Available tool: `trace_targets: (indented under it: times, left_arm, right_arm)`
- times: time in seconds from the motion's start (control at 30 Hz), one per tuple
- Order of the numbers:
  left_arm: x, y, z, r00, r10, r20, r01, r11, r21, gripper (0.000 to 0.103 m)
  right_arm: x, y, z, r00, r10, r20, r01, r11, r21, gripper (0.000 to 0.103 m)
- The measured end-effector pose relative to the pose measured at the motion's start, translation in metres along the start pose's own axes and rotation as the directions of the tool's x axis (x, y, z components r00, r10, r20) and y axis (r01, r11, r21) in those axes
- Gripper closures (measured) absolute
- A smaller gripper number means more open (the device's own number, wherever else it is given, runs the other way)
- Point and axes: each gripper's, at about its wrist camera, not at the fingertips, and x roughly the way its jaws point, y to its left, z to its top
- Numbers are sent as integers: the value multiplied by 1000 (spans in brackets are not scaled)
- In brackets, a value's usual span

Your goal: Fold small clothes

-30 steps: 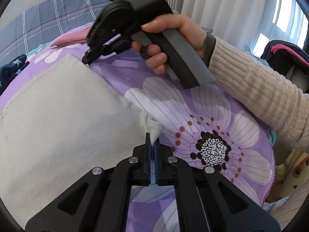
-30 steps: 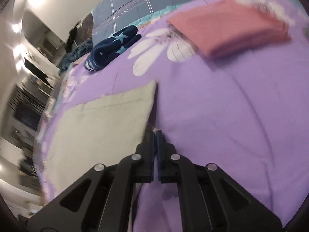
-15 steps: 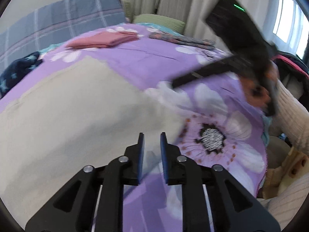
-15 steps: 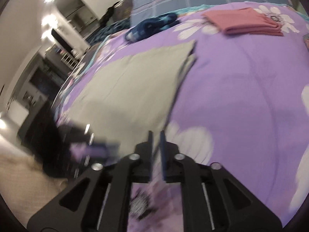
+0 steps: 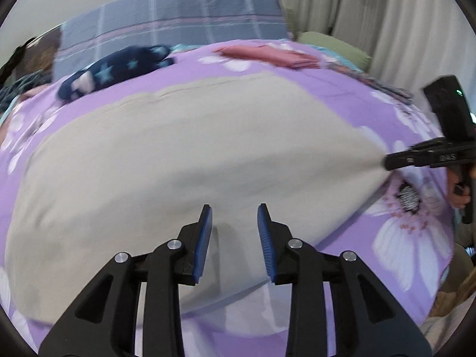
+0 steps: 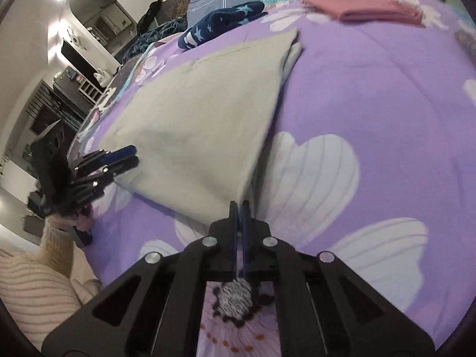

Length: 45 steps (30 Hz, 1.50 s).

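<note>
a: what's different from a second ago?

b: both grippers have shifted along the beige garment (image 5: pixel 190 160), which lies flat on the purple floral bedspread (image 6: pixel 372 95). a second ago each was pinching a corner on the garment's right edge. the right gripper (image 6: pixel 239 205) let go briefly and is now clenched on the garment's near right corner; the cloth runs right into its tips.

a: and the left gripper (image 5: pixel 234 217)?

b: it has released its corner. its jaws are opening, nothing between them, and it hovers over the garment's near edge, well left of the right gripper.

a: what does that mean for the fold?

b: i judge one fold is laid down, since the far right corner shows doubled layers. the hands look to be re-gripping along the near edge for the next fold.

a: anything else around?

b: beyond the garment's far edge lie a navy star-print garment (image 5: pixel 113 68) and a folded pink garment (image 6: pixel 366 6), both apart from it.
</note>
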Motion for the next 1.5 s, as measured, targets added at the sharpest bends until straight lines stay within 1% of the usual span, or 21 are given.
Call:
trace_targets:
  times: [0.03, 0.07, 0.13, 0.17, 0.23, 0.3, 0.37, 0.47, 0.6, 0.7, 0.8, 0.93, 1.03, 1.1, 1.13, 1.2, 1.23, 1.3, 1.4, 1.47, 1.5]
  left_arm:
    - [0, 5, -3, 1000, 9, -6, -9, 1000, -15, 71]
    - [0, 14, -7, 1000, 13, -12, -14, 999, -43, 71]
    - [-7, 25, -13, 1000, 10, -3, -10, 997, -79, 71]
    - [-10, 28, -15, 1000, 12, 4, -12, 996, -91, 71]
    - [-20, 38, -20, 999, 31, 25, -29, 994, -108, 71]
    - [-30, 47, -24, 998, 44, 44, -38, 992, -123, 71]
    - [-45, 64, -30, 995, 70, 71, -58, 987, -152, 71]
    - [-66, 88, -42, 988, 116, 104, -93, 974, -204, 71]
    - [-103, 133, -68, 971, 195, 141, -146, 942, -302, 71]
    - [-122, 157, -88, 962, 228, 147, -166, 924, -344, 74]
    - [-133, 172, -103, 962, 222, 157, -154, 920, -360, 80]
    - [-133, 178, -115, 967, 202, 154, -140, 930, -340, 81]
    - [-130, 186, -123, 968, 201, 149, -140, 928, -345, 81]
    - [-129, 196, -128, 966, 209, 149, -142, 919, -368, 81]
    - [-130, 201, -131, 965, 215, 152, -142, 912, -384, 81]
    - [-134, 210, -137, 961, 225, 162, -143, 902, -407, 81]
    - [-137, 215, -140, 958, 232, 171, -143, 897, -419, 81]
    - [-142, 221, -144, 952, 238, 192, -134, 889, -438, 81]
    - [-149, 226, -148, 945, 234, 228, -109, 883, -457, 81]
    - [-150, 229, -150, 943, 235, 236, -104, 882, -460, 81]
    - [-151, 231, -151, 942, 234, 239, -101, 880, -464, 81]
  right_arm:
    - [7, -4, 0, 1000, -8, -24, 9, 1000, 17, 101]
    - [10, -6, -3, 1000, -3, -27, 4, 999, 42, 101]
    - [3, -6, -2, 1000, -1, -13, 2, 998, 70, 101]
    - [-1, -3, 0, 1000, -13, 2, 13, 997, 70, 99]
    - [-12, 4, 6, 996, -72, 45, 69, 996, 51, 93]
    - [-20, 15, 12, 989, -123, 88, 122, 992, 21, 91]
    - [-22, 25, 16, 985, -133, 107, 134, 991, 3, 87]
    - [-18, 53, 22, 979, -144, 143, 152, 987, -50, 81]
    - [2, 91, 34, 982, -115, 152, 133, 985, -114, 80]
    - [26, 125, 41, 991, -61, 119, 80, 984, -162, 79]
    - [48, 158, 45, 997, -15, 76, 33, 973, -228, 79]
    - [80, 211, 46, 999, -7, 32, 17, 939, -344, 77]
    - [99, 253, 42, 996, -51, 71, 77, 891, -447, 77]
    - [114, 285, 34, 992, -77, 96, 117, 833, -540, 77]
    - [119, 295, 30, 992, -79, 101, 123, 812, -571, 75]
    - [133, 323, 20, 990, -86, 111, 138, 744, -654, 68]
    - [143, 339, 14, 987, -98, 124, 157, 698, -699, 66]
    - [157, 359, 6, 985, -110, 136, 175, 628, -758, 66]
    - [180, 383, -2, 976, -145, 160, 214, 547, -810, 66]
    - [192, 395, -7, 967, -164, 196, 252, 489, -835, 65]
    - [196, 399, -9, 963, -171, 209, 267, 468, -843, 64]
